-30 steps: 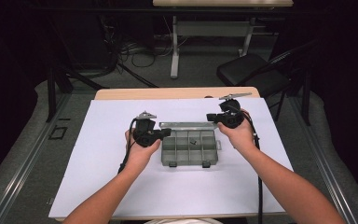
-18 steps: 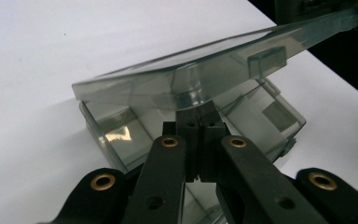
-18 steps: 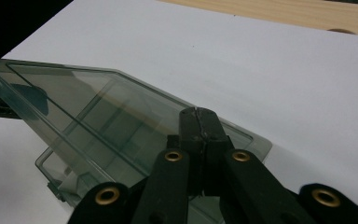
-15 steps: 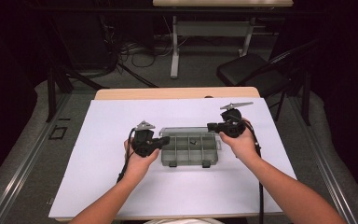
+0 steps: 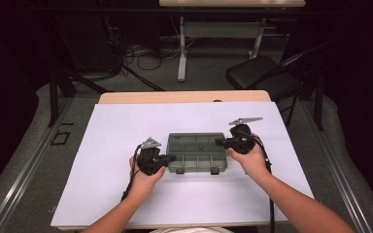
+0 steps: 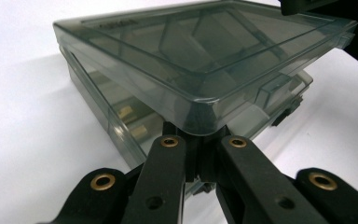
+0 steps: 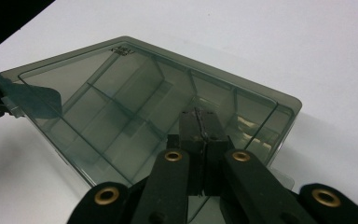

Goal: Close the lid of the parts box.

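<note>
Two grippers, jaws together: left gripper [image 5: 171, 158] and right gripper [image 5: 219, 141] press the box [image 5: 196, 151] lid nearly down; front latches not yet fastened.

Two bare forearms, with no sleeves, carry a left gripper [image 5: 170, 158] and a right gripper [image 5: 220, 141], each a compact black body topped by a grey three-cornered plate and trailing a black cable back along the forearm toward the near edge of the table [image 5: 126, 121]. In the left gripper view, the left gripper [image 6: 199, 154] has two flat matt black jaws linked to outer black arms, with brass-coloured ringed rivets at the pivots and small plain holes lower on each jaw. In the right gripper view, the right gripper [image 7: 204, 133] has the same black linkage and brass rivets, ending in blocky black pads with a scuffed seam.
</note>
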Demonstrator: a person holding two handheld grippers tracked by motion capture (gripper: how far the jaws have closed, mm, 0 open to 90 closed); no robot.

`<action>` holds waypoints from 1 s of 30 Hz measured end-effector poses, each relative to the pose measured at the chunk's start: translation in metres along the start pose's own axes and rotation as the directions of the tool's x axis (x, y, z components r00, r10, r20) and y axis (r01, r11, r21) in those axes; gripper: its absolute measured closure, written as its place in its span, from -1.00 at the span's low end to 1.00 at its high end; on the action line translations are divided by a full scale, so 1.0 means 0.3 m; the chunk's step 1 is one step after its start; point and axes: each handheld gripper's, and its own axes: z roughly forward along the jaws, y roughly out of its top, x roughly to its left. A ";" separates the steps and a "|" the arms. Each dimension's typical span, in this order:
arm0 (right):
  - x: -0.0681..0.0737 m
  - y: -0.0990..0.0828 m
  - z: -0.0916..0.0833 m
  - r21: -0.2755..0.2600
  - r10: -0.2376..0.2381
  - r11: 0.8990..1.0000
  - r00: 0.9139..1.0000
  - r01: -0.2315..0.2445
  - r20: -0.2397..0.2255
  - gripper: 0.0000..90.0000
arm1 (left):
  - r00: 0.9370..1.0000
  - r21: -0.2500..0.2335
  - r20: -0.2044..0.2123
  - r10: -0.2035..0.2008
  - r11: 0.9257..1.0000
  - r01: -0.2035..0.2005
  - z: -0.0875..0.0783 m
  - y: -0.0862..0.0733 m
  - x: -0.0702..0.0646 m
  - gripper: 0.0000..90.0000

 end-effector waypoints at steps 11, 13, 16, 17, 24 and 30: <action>-0.001 -0.056 -0.002 -0.034 0.029 0.999 0.999 -0.030 -0.031 1.00 | 1.000 0.015 0.021 0.005 1.000 -0.005 -0.004 -0.040 -0.017 1.00; -0.002 -0.059 -0.001 -0.033 0.035 0.999 0.999 -0.036 -0.035 1.00 | 1.000 0.022 0.029 0.011 1.000 -0.011 -0.011 -0.050 -0.030 1.00; -0.003 -0.063 0.000 -0.024 0.051 0.998 0.998 -0.052 -0.045 1.00 | 0.999 0.033 0.045 0.027 0.999 -0.028 -0.031 -0.061 -0.053 1.00; -0.004 -0.065 0.000 -0.024 0.049 0.998 0.998 -0.050 -0.045 1.00 | 0.998 0.034 0.050 0.033 0.999 -0.035 -0.037 -0.064 -0.059 1.00; 0.004 -0.094 0.014 -0.010 0.038 0.999 0.999 -0.039 -0.035 1.00 | 0.998 0.026 0.046 0.037 0.999 -0.038 -0.061 -0.038 -0.067 1.00; 0.002 -0.130 0.021 -0.024 0.051 0.998 0.998 -0.052 -0.041 1.00 | 0.999 0.018 0.042 0.010 1.000 -0.011 -0.047 -0.012 -0.035 1.00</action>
